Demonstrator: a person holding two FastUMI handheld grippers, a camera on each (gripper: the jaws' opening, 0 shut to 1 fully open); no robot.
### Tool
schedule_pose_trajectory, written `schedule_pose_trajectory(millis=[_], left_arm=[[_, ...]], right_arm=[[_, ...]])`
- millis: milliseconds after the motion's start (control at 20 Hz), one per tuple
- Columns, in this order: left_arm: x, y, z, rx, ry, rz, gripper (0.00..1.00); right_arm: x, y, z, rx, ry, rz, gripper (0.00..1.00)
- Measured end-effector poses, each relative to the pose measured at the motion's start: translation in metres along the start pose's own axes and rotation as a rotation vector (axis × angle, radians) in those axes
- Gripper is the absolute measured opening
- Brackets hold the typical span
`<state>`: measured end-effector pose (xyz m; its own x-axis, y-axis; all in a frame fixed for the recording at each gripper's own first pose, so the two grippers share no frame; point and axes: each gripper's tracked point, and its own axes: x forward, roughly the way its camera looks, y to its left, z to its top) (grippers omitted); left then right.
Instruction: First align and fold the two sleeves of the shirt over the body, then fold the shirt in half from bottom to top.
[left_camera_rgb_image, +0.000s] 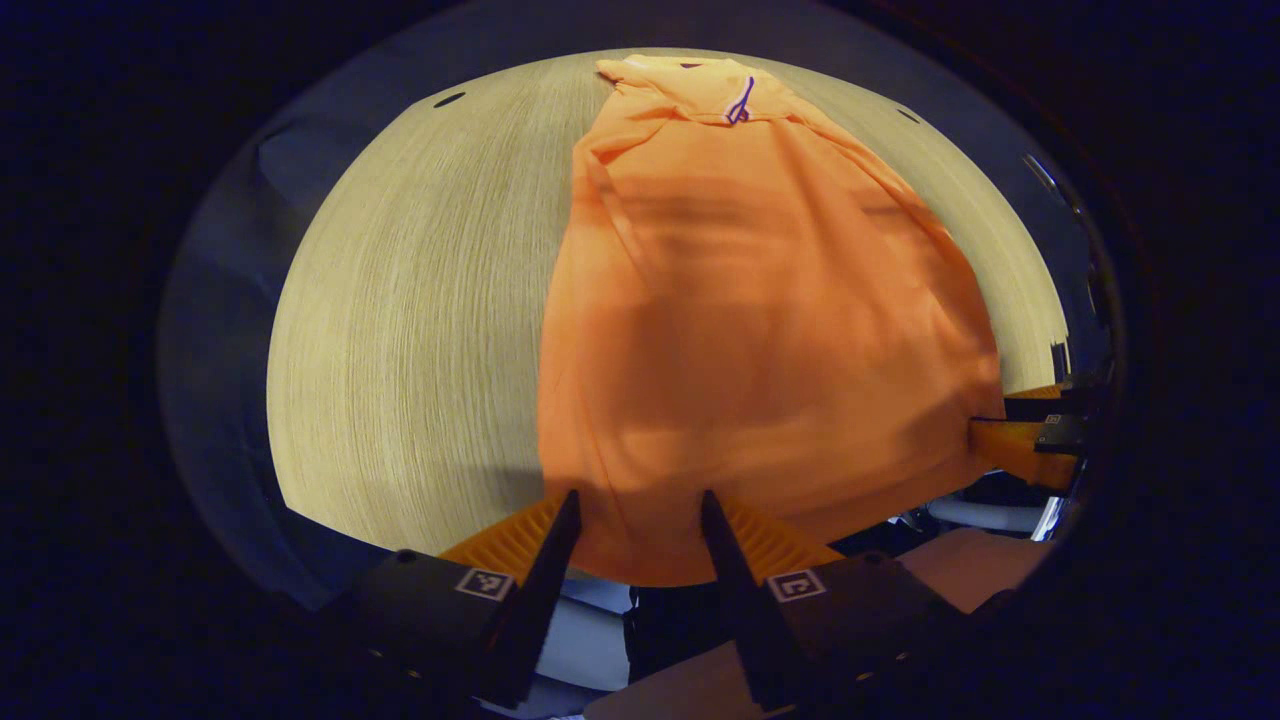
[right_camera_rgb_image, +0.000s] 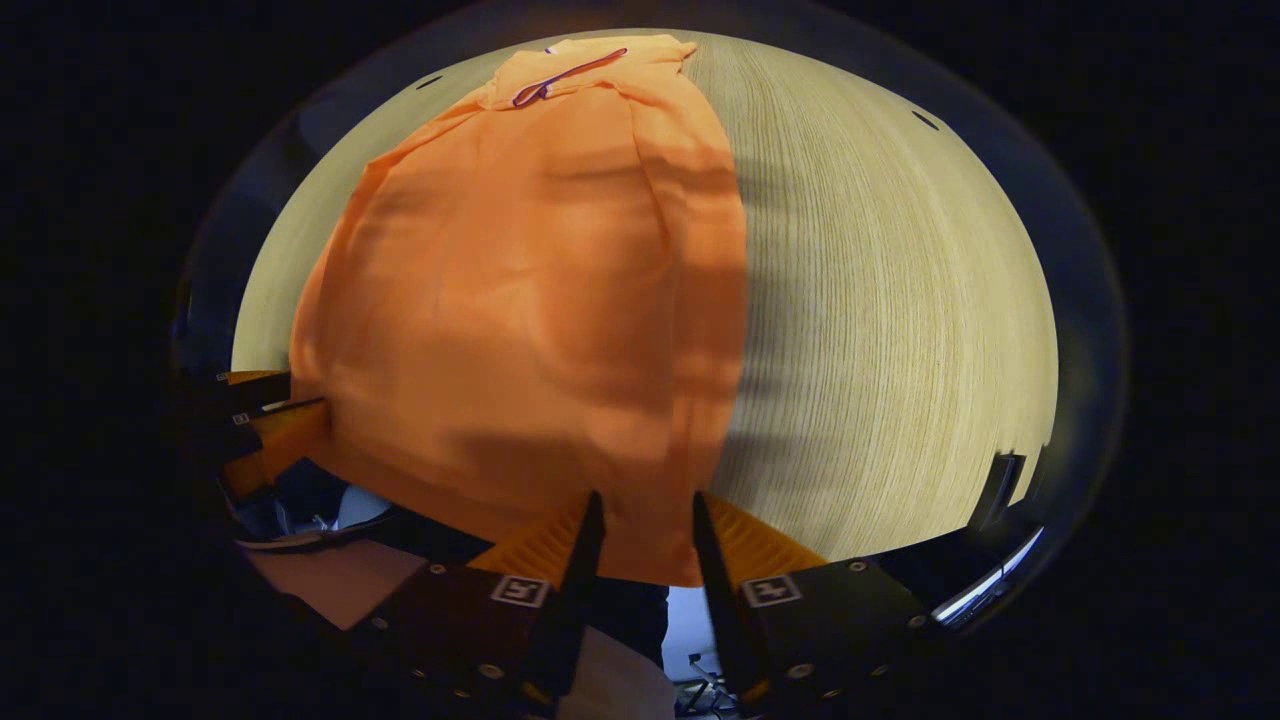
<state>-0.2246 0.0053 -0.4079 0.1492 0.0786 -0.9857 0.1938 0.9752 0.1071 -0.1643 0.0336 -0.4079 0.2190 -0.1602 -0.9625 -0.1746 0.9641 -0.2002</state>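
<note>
Both cameras sit low at the near edge of a pale wooden table (left_camera_rgb_image: 400, 330), looking forward along their own fingers across an orange shirt (left_camera_rgb_image: 760, 330) toward its collar at the far end. The left gripper view sits close at the hem's left corner, the right gripper view at its right. Both share the shirt and table.

Dim all over, with warm light from above. Soft dark shadows across the orange cloth shirt (left_camera_rgb_image: 760, 330) and the pale wooden desk (right_camera_rgb_image: 880, 330). Bent and stretched near the round edges. Sharp in the middle, blurry down low.
</note>
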Motion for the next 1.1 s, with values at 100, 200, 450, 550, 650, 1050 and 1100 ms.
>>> schedule_pose_trajectory(millis=[100,200,450,550,650,1050,1100], left_arm=[[-0.001,0.007,0.0,-0.041,-0.023,0.023,0.28],[-0.002,0.008,0.002,-0.06,-0.054,-0.021,0.04],[-0.016,0.01,0.017,-0.085,-0.079,-0.066,0.01],[-0.03,0.016,0.038,-0.067,-0.132,-0.057,0.01],[-0.045,0.021,0.069,-0.057,-0.195,-0.053,0.01],[-0.078,0.027,0.172,-0.019,-0.367,-0.053,0.0],[-0.08,0.029,0.183,-0.009,-0.38,-0.045,0.01]], right_arm=[[0.0,0.013,-0.003,0.074,-0.005,0.086,0.25],[-0.002,0.012,-0.004,0.081,0.003,0.101,0.04],[-0.025,0.009,0.027,0.051,-0.083,0.107,0.04],[-0.04,0.009,0.049,0.049,-0.132,0.121,0.04],[-0.054,0.007,0.073,0.028,-0.179,0.133,0.04],[-0.102,-0.01,0.163,0.005,-0.355,0.129,0.04],[-0.106,-0.014,0.175,-0.002,-0.375,0.123,0.04]])
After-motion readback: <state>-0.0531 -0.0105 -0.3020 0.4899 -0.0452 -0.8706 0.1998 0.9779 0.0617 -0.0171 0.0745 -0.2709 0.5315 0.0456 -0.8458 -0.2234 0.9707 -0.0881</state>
